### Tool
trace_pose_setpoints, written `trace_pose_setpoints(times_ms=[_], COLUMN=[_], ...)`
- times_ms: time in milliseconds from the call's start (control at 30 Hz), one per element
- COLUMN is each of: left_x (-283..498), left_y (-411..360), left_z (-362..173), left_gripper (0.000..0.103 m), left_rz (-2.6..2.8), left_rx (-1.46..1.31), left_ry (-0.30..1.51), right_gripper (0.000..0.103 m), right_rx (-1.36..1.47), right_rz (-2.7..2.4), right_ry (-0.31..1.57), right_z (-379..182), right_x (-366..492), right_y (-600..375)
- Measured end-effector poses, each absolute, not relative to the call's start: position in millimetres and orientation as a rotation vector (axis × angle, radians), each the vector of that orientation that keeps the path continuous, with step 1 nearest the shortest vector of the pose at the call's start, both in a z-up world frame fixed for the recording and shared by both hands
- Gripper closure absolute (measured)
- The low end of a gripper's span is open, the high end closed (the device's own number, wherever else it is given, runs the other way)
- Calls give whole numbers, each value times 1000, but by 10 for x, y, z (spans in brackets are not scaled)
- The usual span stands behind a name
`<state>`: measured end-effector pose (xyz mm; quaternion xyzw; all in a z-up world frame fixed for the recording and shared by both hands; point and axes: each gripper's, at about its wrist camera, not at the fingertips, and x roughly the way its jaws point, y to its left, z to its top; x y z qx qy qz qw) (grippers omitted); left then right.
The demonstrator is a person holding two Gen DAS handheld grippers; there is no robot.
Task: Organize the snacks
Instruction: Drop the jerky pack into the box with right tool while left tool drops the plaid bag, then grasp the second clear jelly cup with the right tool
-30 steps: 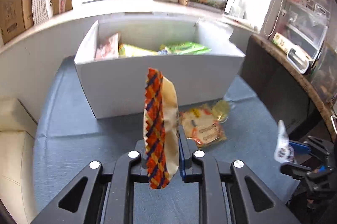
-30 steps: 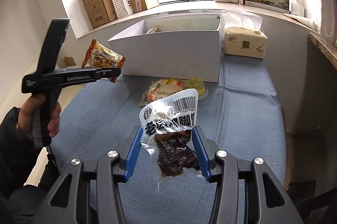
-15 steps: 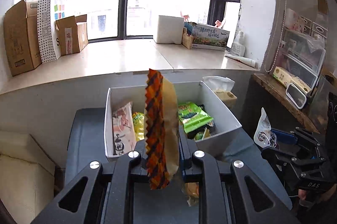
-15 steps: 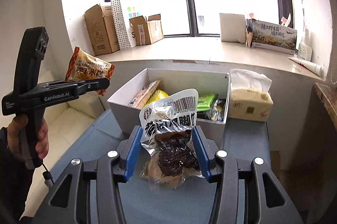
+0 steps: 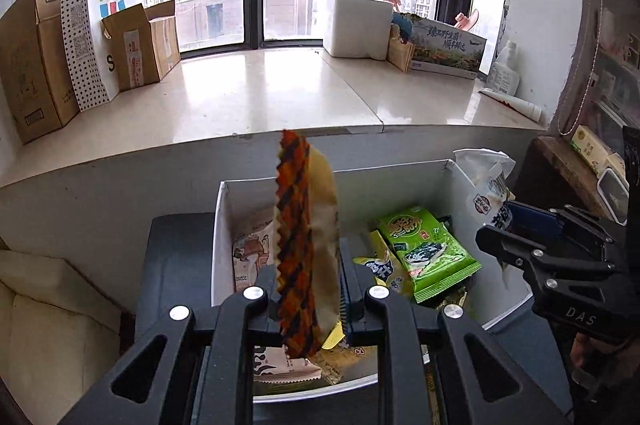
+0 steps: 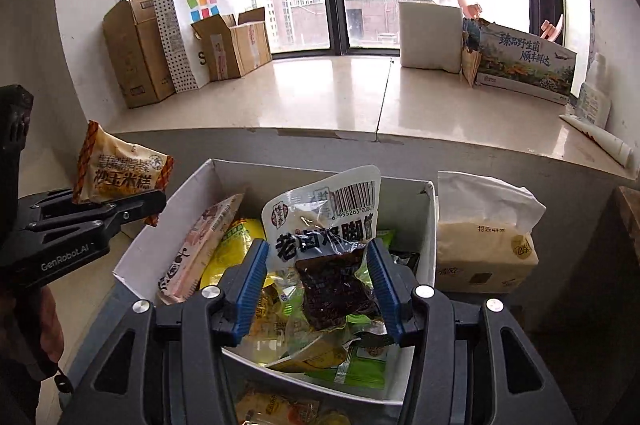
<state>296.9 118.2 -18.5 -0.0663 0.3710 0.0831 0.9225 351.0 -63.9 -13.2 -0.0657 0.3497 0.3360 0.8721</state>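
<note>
A: What does the room look like?

B: A pale stone windowsill (image 5: 280,93) runs under dark-framed windows, with cardboard boxes (image 6: 136,53) and a dotted paper bag (image 6: 188,25) on its left part. Below it, a dark blue tabletop (image 5: 176,265) carries a white box (image 6: 430,225) full of snack packets, and a tissue pack (image 6: 484,245) stands just beside the box on the right.

A: And the left gripper (image 5: 308,289)?

B: Its jaws are clamped on an orange-edged snack packet (image 5: 304,233), held upright on edge above the box's left part.

A: The right gripper (image 6: 316,285)?

B: Its blue jaws are opening with a clear vacuum pouch (image 6: 328,233) of dark meat standing between them, over the box. I cannot tell whether the pads press on it.
</note>
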Motion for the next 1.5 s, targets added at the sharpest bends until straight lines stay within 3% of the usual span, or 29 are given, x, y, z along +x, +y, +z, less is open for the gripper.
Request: trace_pose_setpoints(times_ms=[100,167,200,233,700,933,1267,1500], left_x=[3052,3085,3093,3077,2856,2156,1031,690], left_y=[1206,1230,1240,1237,1195,1075,746,485], left_z=[-292,-347,-365,-367,-295,-71,-131,-340], left_gripper=[80,48,16,0,0,0,0,0], left_rz=[188,178,180,187,212,186,99,96], left_rx=[-134,-151,-155,-149,-134,-160,-267,-254], left_ry=[788,811,817,806,779,700,647,657], right_gripper=[41,0,0,0,0,0,0,0], right_rx=[-126,-105,-95,-80,-13,51,86,15], right_rz=[705,685,670,661,651,731,725,691], right_ry=[774,780,772,756,697,649,687,791], right_z=[-246,-270,-270,-257,-55,23,-393,-899], right_x=[3637,3677,3682,3674,3515,3015,1996,1833], right_y=[-549,-527,-536,-572,-861,-1233,-1854,-1797])
